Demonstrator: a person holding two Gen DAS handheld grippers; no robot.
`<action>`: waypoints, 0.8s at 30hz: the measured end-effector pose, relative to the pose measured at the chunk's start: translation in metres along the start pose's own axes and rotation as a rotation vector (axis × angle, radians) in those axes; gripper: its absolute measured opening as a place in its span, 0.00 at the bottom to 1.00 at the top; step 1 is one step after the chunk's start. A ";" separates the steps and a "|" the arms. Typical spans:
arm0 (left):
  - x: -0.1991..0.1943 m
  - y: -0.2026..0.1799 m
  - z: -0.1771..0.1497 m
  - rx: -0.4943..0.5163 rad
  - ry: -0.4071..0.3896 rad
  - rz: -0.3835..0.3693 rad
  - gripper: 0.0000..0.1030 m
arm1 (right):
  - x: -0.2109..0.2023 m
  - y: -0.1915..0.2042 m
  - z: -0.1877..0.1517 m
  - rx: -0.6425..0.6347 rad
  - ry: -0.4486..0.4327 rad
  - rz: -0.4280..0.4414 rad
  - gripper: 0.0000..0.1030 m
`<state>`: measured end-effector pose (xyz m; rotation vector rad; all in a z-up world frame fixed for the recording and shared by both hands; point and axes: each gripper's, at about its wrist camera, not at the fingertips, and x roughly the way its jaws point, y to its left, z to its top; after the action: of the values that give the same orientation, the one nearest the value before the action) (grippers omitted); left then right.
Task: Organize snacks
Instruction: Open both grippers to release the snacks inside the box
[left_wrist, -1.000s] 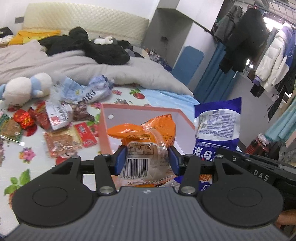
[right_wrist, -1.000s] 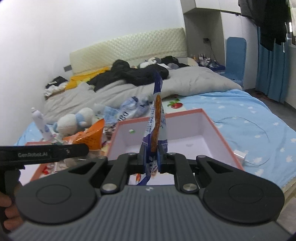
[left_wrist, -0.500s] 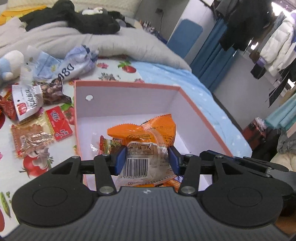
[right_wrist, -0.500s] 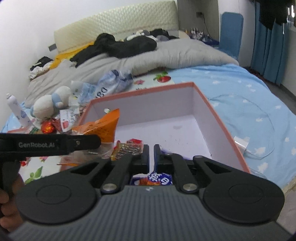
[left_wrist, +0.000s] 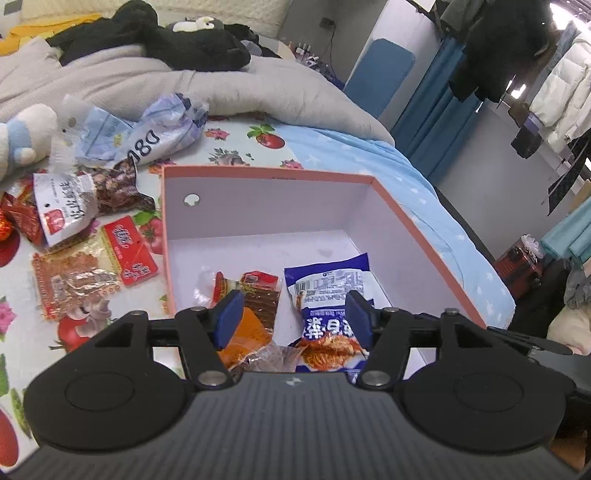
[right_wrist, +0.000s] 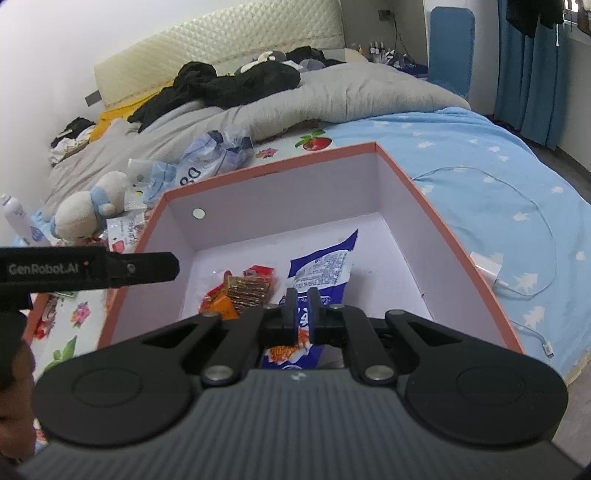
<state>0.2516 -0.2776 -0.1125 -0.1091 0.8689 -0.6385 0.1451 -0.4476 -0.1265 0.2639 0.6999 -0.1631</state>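
— Snacks first: where do they lie?
— Inside the pink box (left_wrist: 406, 218) on the bed: the orange packet (left_wrist: 245, 334) lies on its white floor near the front, a small red-and-brown packet (left_wrist: 260, 291) by it, and the blue noodle bag (left_wrist: 327, 288) just to the right of both
— And the left gripper (left_wrist: 291, 314)?
— Jaws have just been opening; they stand apart over the box, the orange packet below the left pad, pressed by neither
— The right gripper (right_wrist: 300, 314)?
— Fingers drawn together with only a slit between them, nothing pinched; the blue bag lies beneath them on the box floor
— Anything outside the box?
— More packets (left_wrist: 85, 277) lie scattered on the fruit-print cloth (left_wrist: 22, 306) left of it, near a plush toy (left_wrist: 22, 136)
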 end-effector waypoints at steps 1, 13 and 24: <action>-0.007 -0.001 -0.001 0.002 -0.007 0.002 0.64 | -0.005 0.001 0.000 0.002 -0.009 0.003 0.07; -0.108 -0.003 -0.024 0.013 -0.096 0.045 0.64 | -0.067 0.031 -0.023 0.006 -0.080 0.047 0.07; -0.186 0.018 -0.056 0.019 -0.152 0.108 0.64 | -0.118 0.072 -0.045 -0.011 -0.148 0.088 0.07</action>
<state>0.1308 -0.1486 -0.0292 -0.0920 0.7172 -0.5300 0.0460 -0.3585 -0.0692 0.2684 0.5416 -0.0938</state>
